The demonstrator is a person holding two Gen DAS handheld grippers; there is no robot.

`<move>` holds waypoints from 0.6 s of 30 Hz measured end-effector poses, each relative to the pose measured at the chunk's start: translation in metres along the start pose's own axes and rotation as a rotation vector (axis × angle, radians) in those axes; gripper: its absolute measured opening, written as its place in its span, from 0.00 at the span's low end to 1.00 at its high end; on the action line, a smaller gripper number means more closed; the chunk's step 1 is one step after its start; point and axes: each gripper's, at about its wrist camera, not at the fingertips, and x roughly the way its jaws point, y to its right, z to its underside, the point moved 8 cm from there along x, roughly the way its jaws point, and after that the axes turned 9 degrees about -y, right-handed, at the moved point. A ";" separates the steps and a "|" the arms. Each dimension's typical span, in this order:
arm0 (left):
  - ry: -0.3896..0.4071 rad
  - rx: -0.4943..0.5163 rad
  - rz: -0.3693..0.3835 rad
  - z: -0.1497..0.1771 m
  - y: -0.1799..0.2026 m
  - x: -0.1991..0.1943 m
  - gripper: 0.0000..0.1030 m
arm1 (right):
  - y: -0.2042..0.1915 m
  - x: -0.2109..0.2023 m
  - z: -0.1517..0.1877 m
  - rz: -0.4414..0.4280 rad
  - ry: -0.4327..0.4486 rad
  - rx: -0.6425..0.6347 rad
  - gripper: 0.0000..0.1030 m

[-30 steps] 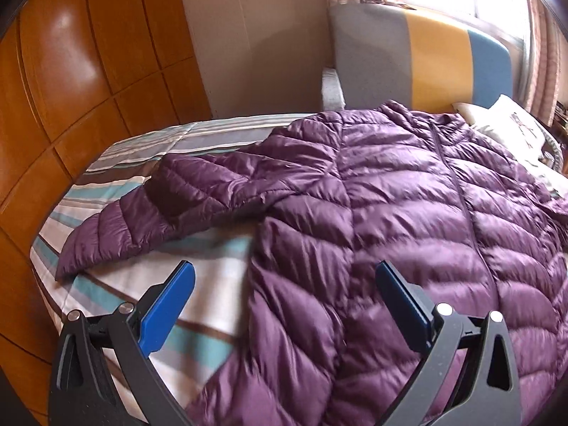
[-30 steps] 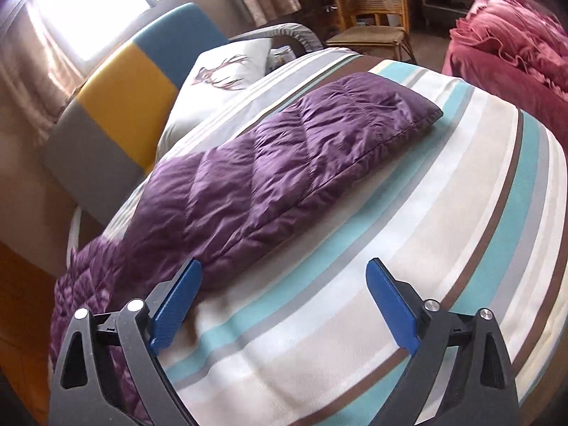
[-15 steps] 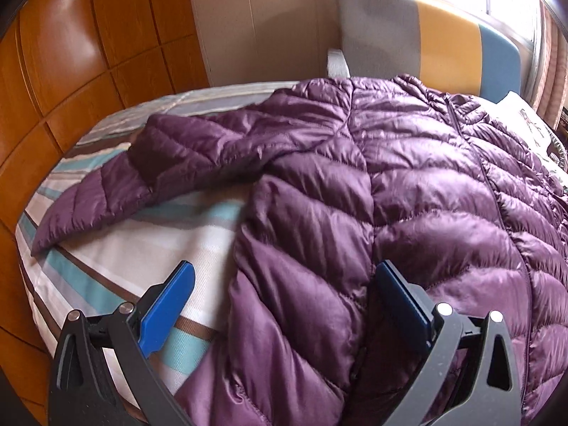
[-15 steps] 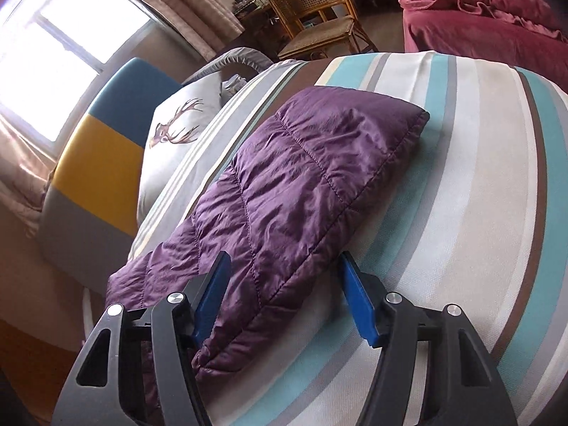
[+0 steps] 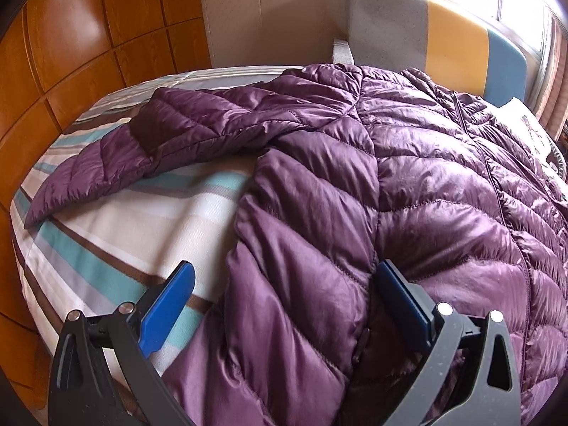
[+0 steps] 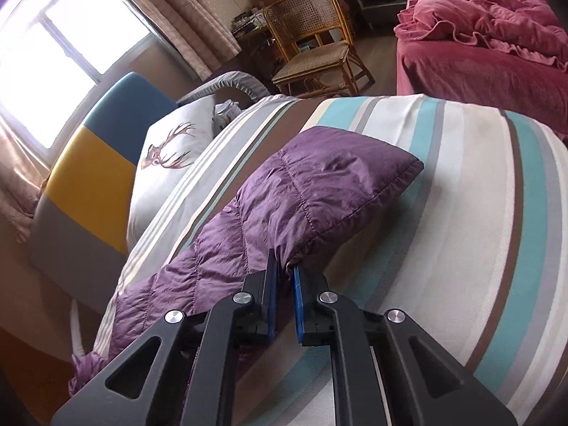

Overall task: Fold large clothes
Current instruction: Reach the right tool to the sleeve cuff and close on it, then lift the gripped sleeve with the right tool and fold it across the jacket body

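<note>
Fingers (image 6: 271, 284) of right gripper (image 6: 285, 296) now clenched on sleeve (image 6: 319, 191) edge, spread wide a second ago. Left gripper (image 5: 284, 305) released, straddling side hem of purple jacket (image 5: 408, 184) spread on striped bed (image 5: 106, 241). Sleeve fold probably next.

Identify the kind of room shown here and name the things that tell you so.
Most likely a bedroom at home: a striped bedspread under the purple down jacket, a deer-print pillow against a padded headboard, and a second bed with pink bedding.
</note>
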 end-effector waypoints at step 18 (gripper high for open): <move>-0.031 -0.030 0.015 -0.016 -0.018 0.007 0.98 | -0.185 -0.055 0.098 -0.122 0.041 -0.542 0.08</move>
